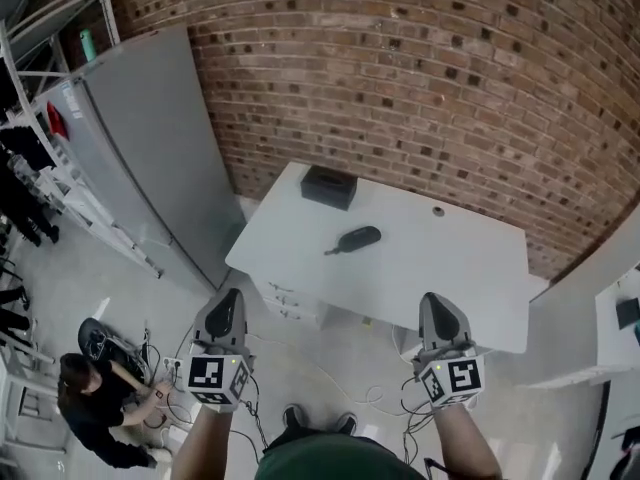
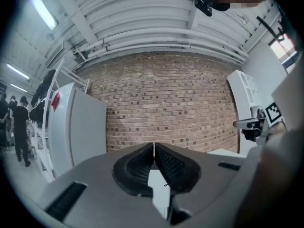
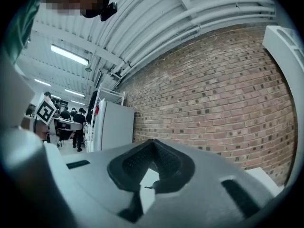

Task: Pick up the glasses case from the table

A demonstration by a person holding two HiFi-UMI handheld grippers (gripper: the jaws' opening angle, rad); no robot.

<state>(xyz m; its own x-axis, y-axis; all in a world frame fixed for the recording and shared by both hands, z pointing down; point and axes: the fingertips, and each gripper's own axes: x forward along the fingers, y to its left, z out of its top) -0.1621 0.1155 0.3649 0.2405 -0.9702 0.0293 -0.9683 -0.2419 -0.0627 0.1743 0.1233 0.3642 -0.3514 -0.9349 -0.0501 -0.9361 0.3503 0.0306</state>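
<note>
The glasses case (image 1: 358, 238) is a dark oval pouch lying near the middle of the white table (image 1: 470, 278). My left gripper (image 1: 226, 300) and right gripper (image 1: 438, 304) hover level over the floor, short of the table's near edge and well apart from the case. In the left gripper view the left gripper (image 2: 154, 147) has its black ribbed pads meeting with nothing between them. In the right gripper view the right gripper (image 3: 152, 144) is shut the same way and empty. A small dark shape (image 3: 153, 187) shows low between its jaws; I cannot tell whether it is the case.
A black box (image 1: 329, 187) sits at the table's far left corner, by the brick wall (image 1: 420, 88). A grey cabinet (image 1: 150, 148) stands left of the table. A person (image 1: 95, 408) crouches on the floor at lower left among cables. A small round fitting (image 1: 437, 211) marks the tabletop.
</note>
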